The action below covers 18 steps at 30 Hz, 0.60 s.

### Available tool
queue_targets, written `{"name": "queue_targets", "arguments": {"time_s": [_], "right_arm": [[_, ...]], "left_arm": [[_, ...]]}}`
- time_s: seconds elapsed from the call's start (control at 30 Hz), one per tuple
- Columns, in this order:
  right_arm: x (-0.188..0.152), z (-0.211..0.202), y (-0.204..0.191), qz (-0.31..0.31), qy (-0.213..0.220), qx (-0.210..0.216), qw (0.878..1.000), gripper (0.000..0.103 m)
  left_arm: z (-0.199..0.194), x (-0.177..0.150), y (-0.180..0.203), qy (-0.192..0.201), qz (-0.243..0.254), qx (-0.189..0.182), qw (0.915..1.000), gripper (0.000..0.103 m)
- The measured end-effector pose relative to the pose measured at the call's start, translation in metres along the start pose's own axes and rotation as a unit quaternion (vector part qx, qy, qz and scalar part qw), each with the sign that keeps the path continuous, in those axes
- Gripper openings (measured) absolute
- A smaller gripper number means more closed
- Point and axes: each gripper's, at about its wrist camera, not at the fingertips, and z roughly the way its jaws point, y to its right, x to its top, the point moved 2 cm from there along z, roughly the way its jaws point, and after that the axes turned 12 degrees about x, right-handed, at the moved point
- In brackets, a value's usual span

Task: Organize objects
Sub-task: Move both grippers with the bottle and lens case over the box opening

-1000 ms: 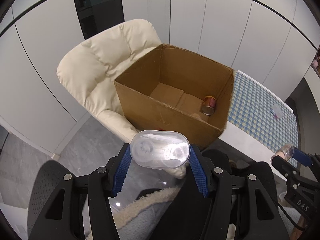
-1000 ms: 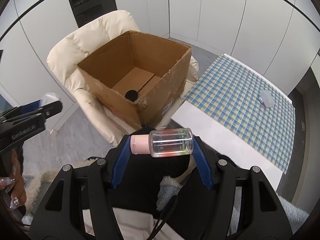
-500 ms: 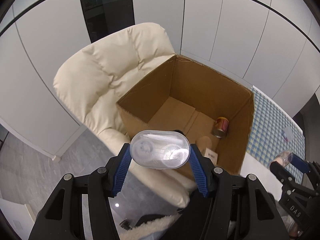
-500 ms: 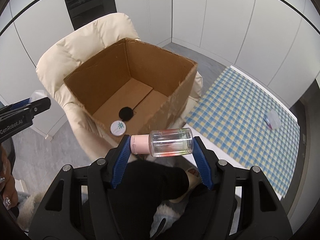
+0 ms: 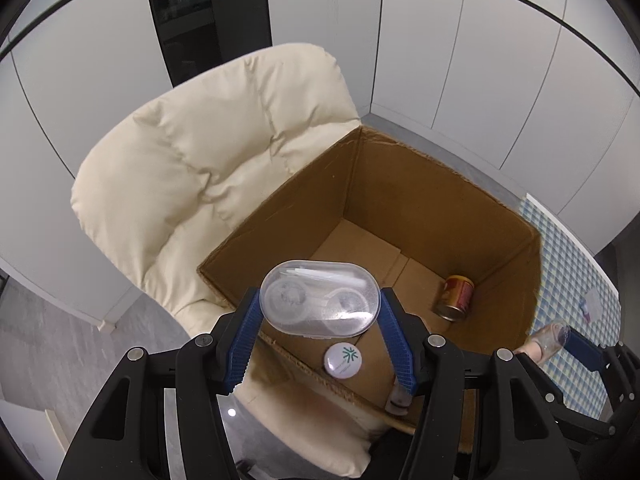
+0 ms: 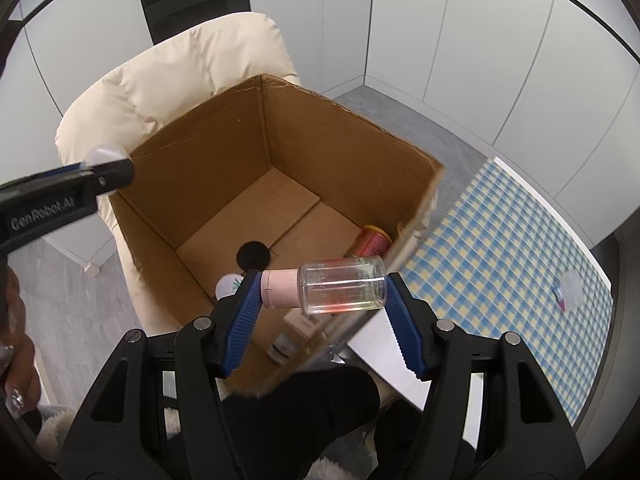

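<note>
Left gripper (image 5: 320, 332): it is pinching a clear oval case (image 5: 320, 299) crosswise between its blue ribbed pads, hanging over the near-left edge of the cardboard box (image 5: 420, 184).
Right gripper (image 6: 323, 312): it is clamping a small clear bottle (image 6: 342, 290) with a pink cap (image 6: 280, 289), lying sideways between the pads, over the near-right part of the box (image 6: 340, 148).
Step in hand: both hands are carrying their items over the open box, judged as the approach before dropping them in.
Doing it well: each item is sitting near the box's near wall, so carrying it further toward the middle and lowering it before letting go should keep it from clipping the rim; the two grippers are working close together, so releasing one at a time seems safer.
Box contents: a red and gold can (image 5: 456, 298) is lying on its side at the far right, a white round lid (image 5: 343, 361) with a green mark is resting near the front wall, and a black disc (image 6: 253, 254) is sitting on the floor flaps.
Materials: the case is looking like thin, glossy, rounded plastic; the bottle is a smooth cylinder and likely to roll; the box is matte corrugated board with frayed edges.
Surroundings: the box is resting on a cream padded chair (image 5: 208, 168), quilted and soft, with a blue and yellow checked cloth (image 6: 512, 240) to the right.
</note>
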Motion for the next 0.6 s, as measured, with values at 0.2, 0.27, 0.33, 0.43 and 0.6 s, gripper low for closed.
{"name": "queue_targets", "arguments": {"time_s": [0.2, 0.27, 0.33, 0.43, 0.6], "right_arm": [[0.018, 0.022, -0.004, -0.007, -0.004, 0.008, 1.0, 0.064], [0.022, 0.028, -0.004, -0.007, -0.006, 0.01, 1.0, 0.064], [0.026, 0.034, -0.004, -0.005, -0.008, 0.012, 1.0, 0.064], [0.028, 0.041, -0.004, -0.004, -0.011, 0.015, 1.0, 0.064], [0.029, 0.049, -0.004, 0.0, -0.016, 0.019, 1.0, 0.064]], "left_arm": [[0.019, 0.003, 0.007, -0.014, 0.005, 0.003, 0.9999, 0.059], [0.022, 0.003, 0.011, -0.016, 0.01, 0.003, 0.9998, 0.059], [0.026, 0.002, 0.014, -0.02, 0.015, 0.002, 0.9997, 0.059], [0.028, 0.001, 0.017, -0.023, 0.019, 0.001, 0.9995, 0.059], [0.031, 0.002, 0.018, -0.024, 0.023, 0.0, 0.9994, 0.059]]}}
